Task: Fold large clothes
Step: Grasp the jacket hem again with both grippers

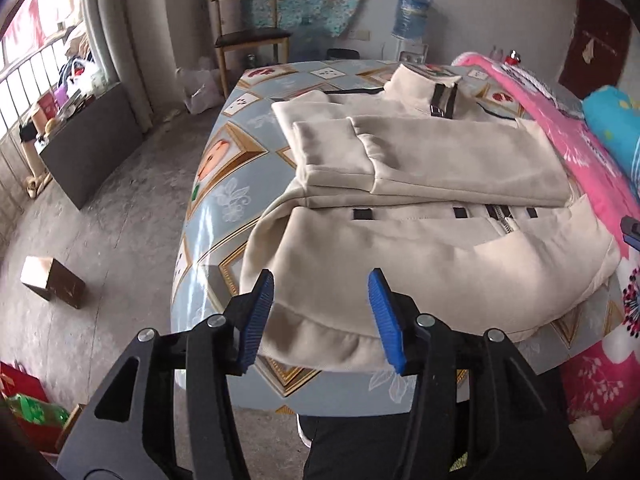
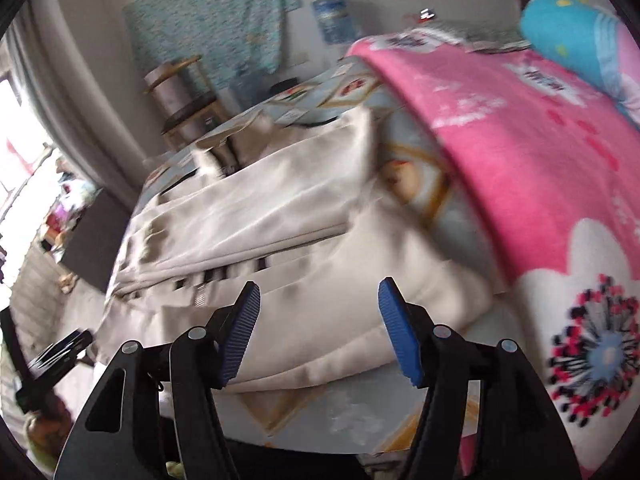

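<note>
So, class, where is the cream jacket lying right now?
In the left wrist view the cream jacket lies partly folded on the patterned bed cover, centre frame, with the pink blanket at its right.

The jacket ahead of the left gripper was cream with black tabs. Beneath it the bed sheet was pale blue with gold-framed diamonds. Right of the right gripper lay a pink blanket, seemingly flowered in white, though blurred. Both grippers had blue pads on black arms.
</note>
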Demonstrator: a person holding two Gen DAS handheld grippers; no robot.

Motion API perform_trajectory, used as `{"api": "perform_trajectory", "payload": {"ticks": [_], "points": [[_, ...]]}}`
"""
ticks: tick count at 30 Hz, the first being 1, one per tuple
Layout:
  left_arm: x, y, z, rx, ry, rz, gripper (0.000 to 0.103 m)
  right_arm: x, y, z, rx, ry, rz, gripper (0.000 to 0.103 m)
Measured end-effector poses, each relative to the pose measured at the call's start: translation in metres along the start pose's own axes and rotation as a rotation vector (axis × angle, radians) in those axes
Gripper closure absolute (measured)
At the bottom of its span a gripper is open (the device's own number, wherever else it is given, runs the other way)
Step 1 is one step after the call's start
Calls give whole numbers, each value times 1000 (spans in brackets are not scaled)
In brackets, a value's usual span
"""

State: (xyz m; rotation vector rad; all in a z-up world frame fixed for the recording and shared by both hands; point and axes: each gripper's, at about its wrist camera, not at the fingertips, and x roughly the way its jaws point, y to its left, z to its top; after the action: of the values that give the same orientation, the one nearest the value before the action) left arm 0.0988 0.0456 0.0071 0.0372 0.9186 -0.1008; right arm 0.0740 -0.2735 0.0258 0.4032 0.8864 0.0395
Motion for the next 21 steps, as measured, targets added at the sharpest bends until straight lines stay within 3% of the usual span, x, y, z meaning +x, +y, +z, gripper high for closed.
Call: {"api": "perform_trajectory", "payload": {"ticks": [3,7,11,14,18,21], "points": [[23,-7,4,28,42,27,56,32,34,-9,-61,124,111,42],[45,-1,8,57,78,88,59,61,67,-19,-136,228,157,42],[54,11,14,45,88,85,62,76,85,-23,-188,268,146,42],[59,18,17,21,93,43,77,84,92,-20,-209,286,137,42],[57,14,13,66,64,55,96,92,104,-28,-285,305,58,43],[46,15,11,66,21,52,98,99,102,-30,-292,302,-3,60]]}}
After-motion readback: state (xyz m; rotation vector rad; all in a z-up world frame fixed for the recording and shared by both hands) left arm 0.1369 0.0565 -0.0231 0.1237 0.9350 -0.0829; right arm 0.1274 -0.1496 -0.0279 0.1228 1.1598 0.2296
